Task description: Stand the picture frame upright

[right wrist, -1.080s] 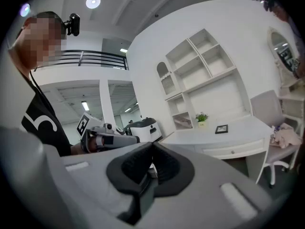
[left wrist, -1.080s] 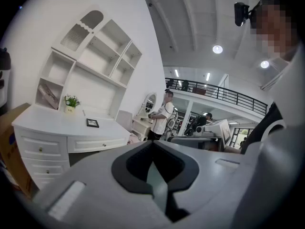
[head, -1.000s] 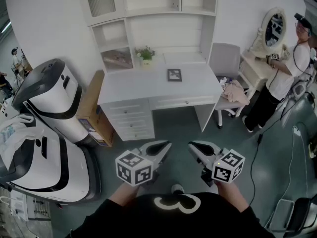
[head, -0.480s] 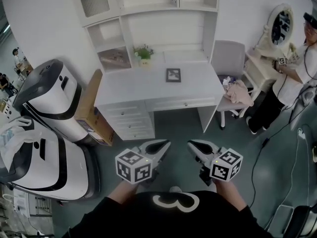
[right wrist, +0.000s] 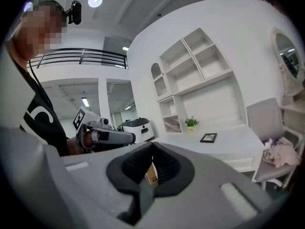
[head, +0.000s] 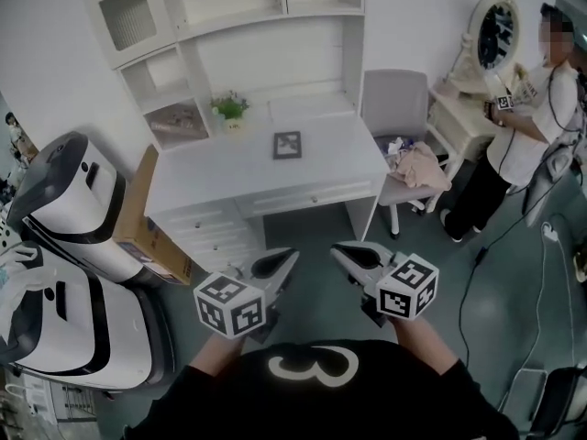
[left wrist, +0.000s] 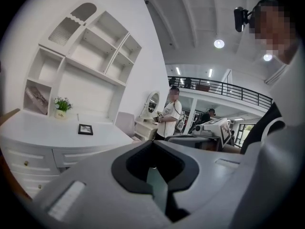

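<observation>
Facing tabletop [head: 229, 168] from well apart; frame [head: 287, 145] lying flat mid-tabletop. Left hand-held gripper [head: 277, 263] and right hand-held gripper [head: 351, 254] fully closed, empty. Likely approach step; next: close in, open jaws, tip frame upright.

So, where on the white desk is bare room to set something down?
The desk top is bare left of the picture frame, in front of the plant, and right of the frame up to the edge by the chair. Crowded: the chair seat, heaped with clothes.
</observation>
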The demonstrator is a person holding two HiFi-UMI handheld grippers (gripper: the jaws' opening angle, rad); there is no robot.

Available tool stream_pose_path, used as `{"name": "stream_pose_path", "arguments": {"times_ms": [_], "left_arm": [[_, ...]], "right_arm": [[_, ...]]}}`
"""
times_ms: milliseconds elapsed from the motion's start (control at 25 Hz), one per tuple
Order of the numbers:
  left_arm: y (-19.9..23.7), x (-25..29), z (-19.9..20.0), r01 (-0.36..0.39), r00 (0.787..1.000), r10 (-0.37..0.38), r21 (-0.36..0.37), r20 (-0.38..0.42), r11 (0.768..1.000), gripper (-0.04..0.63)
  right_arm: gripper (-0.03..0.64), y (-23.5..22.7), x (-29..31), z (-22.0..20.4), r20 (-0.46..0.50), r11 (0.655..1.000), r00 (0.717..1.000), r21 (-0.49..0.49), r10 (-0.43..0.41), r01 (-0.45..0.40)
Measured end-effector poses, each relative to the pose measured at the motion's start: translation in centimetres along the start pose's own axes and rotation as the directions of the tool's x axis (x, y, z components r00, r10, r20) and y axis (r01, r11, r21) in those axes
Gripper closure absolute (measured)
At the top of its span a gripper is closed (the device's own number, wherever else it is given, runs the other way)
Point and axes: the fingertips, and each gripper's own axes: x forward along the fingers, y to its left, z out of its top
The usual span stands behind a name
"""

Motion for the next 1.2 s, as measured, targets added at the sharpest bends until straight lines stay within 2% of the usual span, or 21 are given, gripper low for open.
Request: {"name": "stream_pose_path", "arguments": {"times_ms": [120, 280, 600, 1000, 1200], "left_arm": [[0.4, 1.0, -0.9, -0.012, 1.000, 0.012, -0.008, -0.025, 1.000, 0.585], [2.0, 2.1, -0.6, -0.017, 1.000, 0.015, -0.059, -0.022, 0.998, 0.585], [6.3, 7.2, 0.6, -0.004, 0.998, 0.000, -0.065, -0.060, 0.998, 0.584], [16.0, 18.6, 2.0, 0.020, 0.992, -0.036, -0.136, -0.122, 0.990, 0.584], [22.7, 21.8, 3.6, -0.006, 0.991, -0.015, -0.155, -0.132, 0.988, 0.584]], "right_arm": [[0.614, -1.3, -0.4, -0.1, -0.009, 1.000, 1.000, 0.010, -0.001, 0.001], [0.614, -2.8, 0.7, -0.1, -0.021, 1.000, 1.000, 0.017, 0.002, -0.002], [0.614, -8.4, 3.6, 0.5, -0.026, 0.998, 1.000, 0.065, -0.005, 0.007], [0.614, -21.5, 9.6, 0.9, -0.086, 0.987, 0.995, 0.149, -0.041, 0.053], [0.614, -26.6, 14.8, 1.7, -0.146, 0.987, 0.989, 0.154, -0.017, 0.040]]}}
